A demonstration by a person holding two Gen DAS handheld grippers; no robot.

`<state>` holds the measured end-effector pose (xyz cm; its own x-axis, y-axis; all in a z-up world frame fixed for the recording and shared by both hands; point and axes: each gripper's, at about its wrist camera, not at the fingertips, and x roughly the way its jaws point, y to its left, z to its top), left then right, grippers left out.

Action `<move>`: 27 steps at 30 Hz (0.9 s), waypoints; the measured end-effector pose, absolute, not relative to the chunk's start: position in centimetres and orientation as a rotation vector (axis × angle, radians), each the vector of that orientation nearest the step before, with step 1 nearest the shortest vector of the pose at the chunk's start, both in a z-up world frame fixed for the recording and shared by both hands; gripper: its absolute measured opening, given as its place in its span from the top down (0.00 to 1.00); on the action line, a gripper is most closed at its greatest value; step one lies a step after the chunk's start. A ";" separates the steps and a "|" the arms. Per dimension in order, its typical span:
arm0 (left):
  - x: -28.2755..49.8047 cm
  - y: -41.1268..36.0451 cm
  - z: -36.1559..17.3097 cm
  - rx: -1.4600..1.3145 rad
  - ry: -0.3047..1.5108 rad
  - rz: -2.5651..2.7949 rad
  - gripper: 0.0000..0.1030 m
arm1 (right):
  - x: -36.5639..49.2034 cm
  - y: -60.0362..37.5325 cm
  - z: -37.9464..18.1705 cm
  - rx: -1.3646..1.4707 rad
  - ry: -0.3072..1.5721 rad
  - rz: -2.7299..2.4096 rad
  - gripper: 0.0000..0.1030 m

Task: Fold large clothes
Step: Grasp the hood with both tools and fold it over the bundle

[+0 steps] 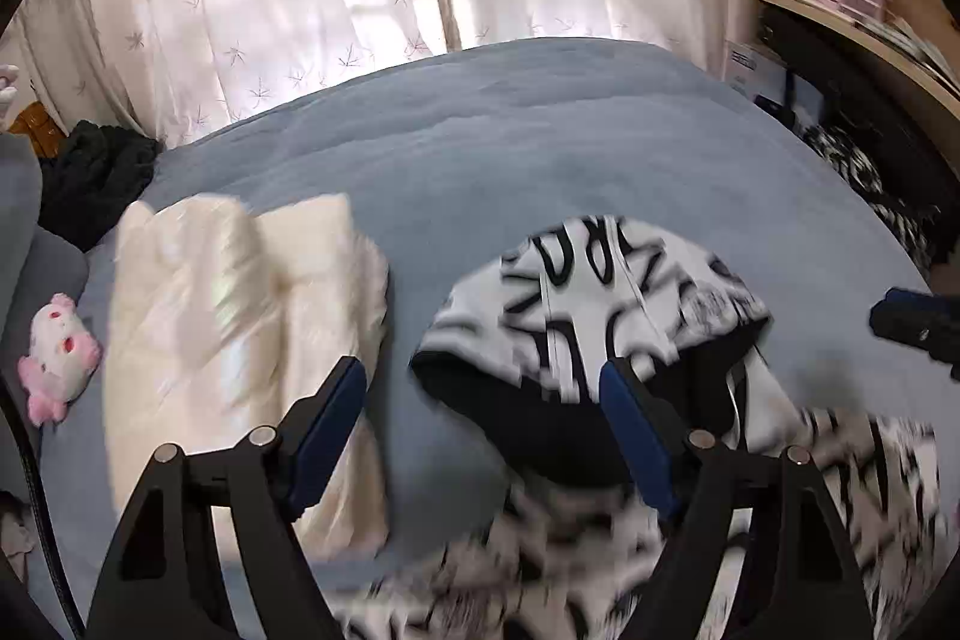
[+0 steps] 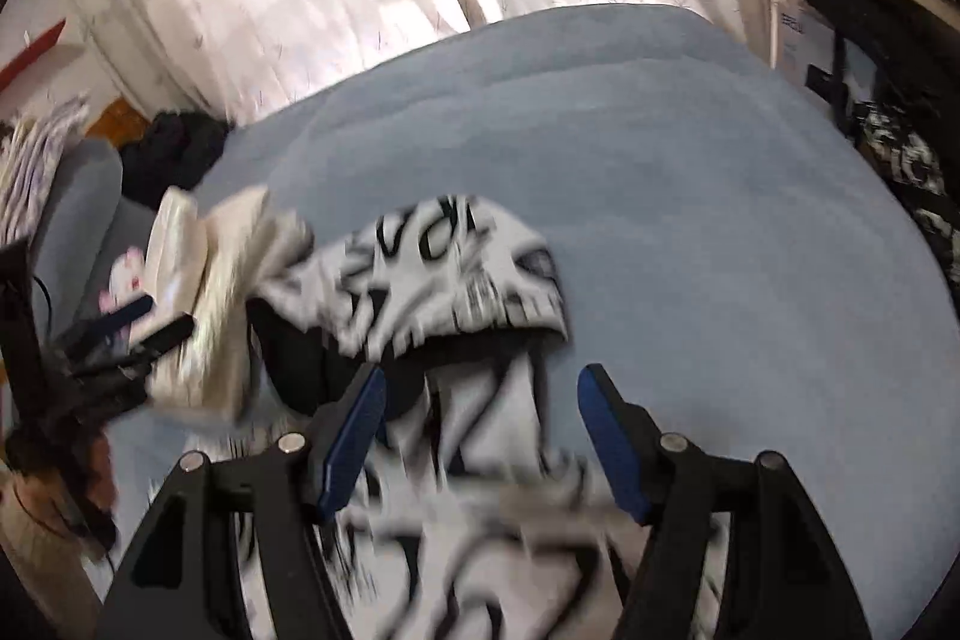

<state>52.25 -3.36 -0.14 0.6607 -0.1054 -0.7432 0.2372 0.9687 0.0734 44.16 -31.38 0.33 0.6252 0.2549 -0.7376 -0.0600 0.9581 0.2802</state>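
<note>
Left wrist view: left gripper (image 1: 483, 385) and right gripper (image 2: 483, 394) gape empty above the printed hoodie (image 1: 591, 292); its hood, bunched beside the cream garment (image 1: 240, 316), could drag that folded piece askew.

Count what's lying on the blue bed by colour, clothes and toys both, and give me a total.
Black-and-white lettered hooded garment: 1
Cream folded garment: 1
Dark garment heap at the far corner: 1
Pink-and-white plush toy: 1
Total: 4, all on the blue bed.

Both hand-held grippers (image 1: 483, 373) (image 2: 480, 382) agape, empty
</note>
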 end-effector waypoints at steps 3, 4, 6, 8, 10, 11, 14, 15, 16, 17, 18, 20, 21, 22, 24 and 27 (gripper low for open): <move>56.1 -4.7 -2.2 0.155 0.858 -0.186 0.46 | 48.3 -30.0 -1.1 0.264 0.898 0.211 0.57; 57.1 -5.0 -3.2 0.145 0.874 -0.177 0.51 | 49.7 -29.5 -1.9 0.269 0.904 0.209 0.60; 58.6 -5.3 -5.2 0.131 0.902 -0.160 0.52 | 51.5 -28.6 -3.4 0.273 0.921 0.209 0.62; 59.7 -5.3 -7.4 0.119 0.939 -0.146 0.52 | 52.8 -27.9 -5.2 0.277 0.948 0.209 0.63; 60.4 -5.0 -10.0 0.125 0.981 -0.128 0.53 | 53.9 -27.8 -7.3 0.277 0.987 0.207 0.63; 60.4 -5.0 -10.9 0.129 0.995 -0.124 0.53 | 54.2 -27.9 -8.4 0.272 1.009 0.196 0.63; 60.4 -4.3 -14.2 0.124 1.061 -0.133 0.52 | 54.5 -29.2 -11.9 0.256 1.096 0.151 0.68; 60.2 -3.9 -15.2 0.104 1.079 -0.140 0.52 | 54.3 -29.9 -13.0 0.265 1.117 0.150 0.70; 60.1 -3.7 -15.8 0.087 1.081 -0.145 0.52 | 53.9 -30.6 -13.5 0.283 1.113 0.165 0.73; 59.9 -3.4 -16.1 0.070 1.073 -0.149 0.52 | 53.8 -30.9 -13.5 0.291 1.109 0.174 0.73; 59.7 -3.3 -16.2 0.062 1.056 -0.154 0.52 | 53.5 -31.4 -13.2 0.302 1.110 0.189 0.73; 59.5 -3.4 -16.1 0.070 1.045 -0.155 0.52 | 53.0 -32.1 -12.4 0.307 1.113 0.192 0.71; 59.4 -3.4 -15.9 0.071 1.042 -0.156 0.52 | 52.8 -32.6 -11.6 0.303 1.099 0.187 0.71; 59.3 -3.4 -15.6 0.067 1.040 -0.160 0.52 | 52.7 -33.1 -10.8 0.302 1.081 0.184 0.71; 58.9 -3.3 -14.9 0.039 1.030 -0.177 0.52 | 52.8 -34.2 -9.4 0.314 1.043 0.180 0.66; 58.4 -3.5 -13.1 -0.019 0.985 -0.235 0.52 | 53.9 -35.6 -8.6 0.323 1.004 0.165 0.46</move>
